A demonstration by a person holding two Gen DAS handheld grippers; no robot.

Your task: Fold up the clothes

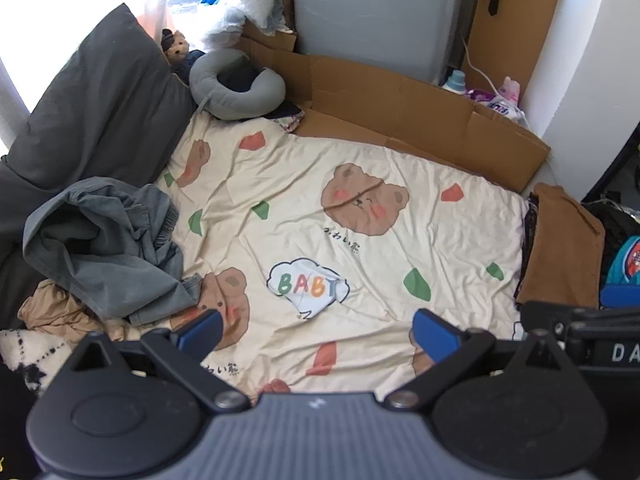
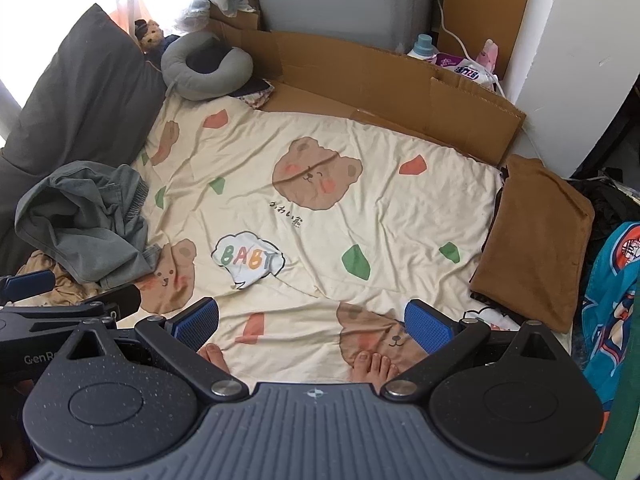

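At the left edge of the bear-print sheet [image 2: 304, 128], a crumpled grey garment [image 2: 84, 224] lay heaped over a tan one [image 2: 60, 280], with a dark pillow [image 2: 76, 96] behind them. Both claws hung above the near end of the sheet, the left gripper [image 1: 316, 330] and right gripper [image 2: 312, 320] each spread wide and holding nothing. At the right edge sat a folded brown garment [image 2: 536, 240].
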